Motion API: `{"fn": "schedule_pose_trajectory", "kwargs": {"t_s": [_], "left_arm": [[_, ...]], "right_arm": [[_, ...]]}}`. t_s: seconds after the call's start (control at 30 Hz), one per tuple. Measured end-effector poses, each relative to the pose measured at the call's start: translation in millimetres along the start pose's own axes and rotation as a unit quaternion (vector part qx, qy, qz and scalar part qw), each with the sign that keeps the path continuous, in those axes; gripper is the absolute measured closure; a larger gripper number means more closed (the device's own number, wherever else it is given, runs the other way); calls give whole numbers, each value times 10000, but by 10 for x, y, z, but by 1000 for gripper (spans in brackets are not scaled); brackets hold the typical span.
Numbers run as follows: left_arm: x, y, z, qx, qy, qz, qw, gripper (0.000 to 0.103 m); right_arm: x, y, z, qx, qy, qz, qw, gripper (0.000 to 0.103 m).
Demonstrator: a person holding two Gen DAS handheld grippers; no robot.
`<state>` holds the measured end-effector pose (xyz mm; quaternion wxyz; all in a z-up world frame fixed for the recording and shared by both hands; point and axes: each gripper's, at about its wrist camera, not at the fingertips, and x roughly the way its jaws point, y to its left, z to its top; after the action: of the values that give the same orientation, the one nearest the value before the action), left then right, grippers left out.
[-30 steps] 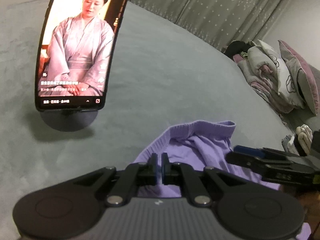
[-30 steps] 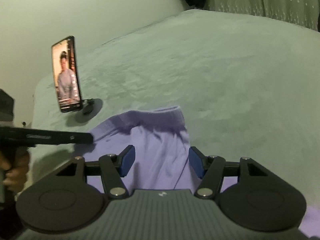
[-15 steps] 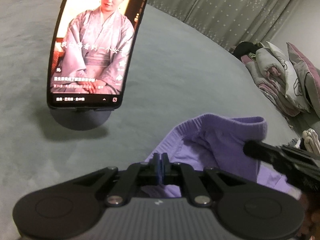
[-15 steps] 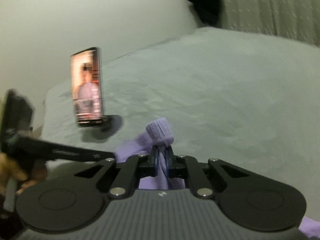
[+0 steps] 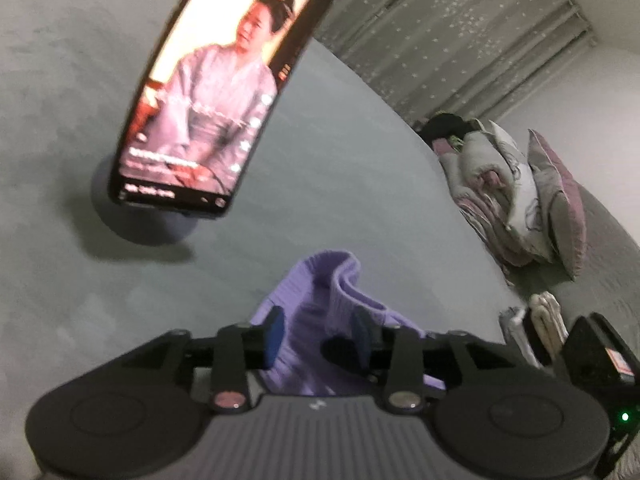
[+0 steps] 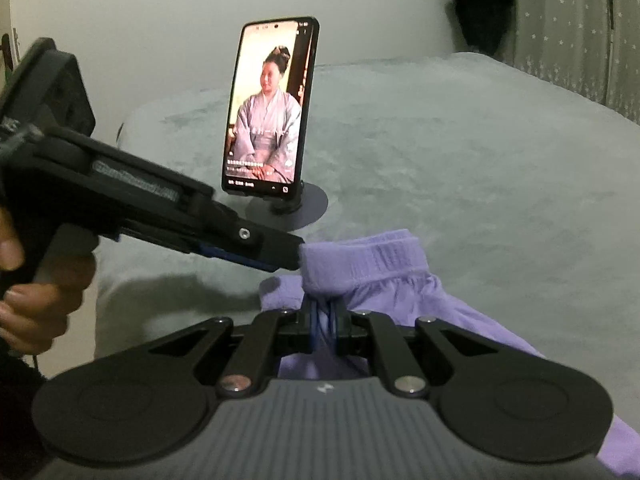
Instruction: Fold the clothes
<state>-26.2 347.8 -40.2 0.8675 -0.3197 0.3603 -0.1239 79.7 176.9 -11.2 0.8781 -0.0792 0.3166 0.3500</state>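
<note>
Right gripper (image 6: 323, 322) pinching the purple garment (image 6: 400, 292) at its bunched waistband, raised off the grey bed (image 6: 480, 160). Left gripper (image 5: 318, 338) spread wide around the same band. Judged mid-fold; next needing left closure. Beyond, phone (image 6: 272, 112) playing on stand.

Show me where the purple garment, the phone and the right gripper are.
purple garment (image 6: 372, 258), right wrist view, on its ribbed waistband.
phone (image 6: 268, 112), right wrist view, on its lit screen.
right gripper (image 6: 325, 326), right wrist view, between its fingertips.
</note>
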Motion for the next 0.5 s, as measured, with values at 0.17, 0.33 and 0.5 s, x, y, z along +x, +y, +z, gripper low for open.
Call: {"fn": "schedule_pose_trajectory", "kwargs": {"t_s": [0.17, 0.33, 0.5], "left_arm": [[55, -136, -47, 256, 20, -225, 9994, 47], [151, -146, -75, 82, 16, -128, 9999, 60], [267, -77, -111, -569, -123, 73, 9983, 95]], "right_arm": [[10, 32, -8, -70, 70, -35, 9999, 95], [17, 43, -13, -44, 58, -14, 10000, 95], [11, 50, -38, 13, 54, 10, 10000, 94]]}}
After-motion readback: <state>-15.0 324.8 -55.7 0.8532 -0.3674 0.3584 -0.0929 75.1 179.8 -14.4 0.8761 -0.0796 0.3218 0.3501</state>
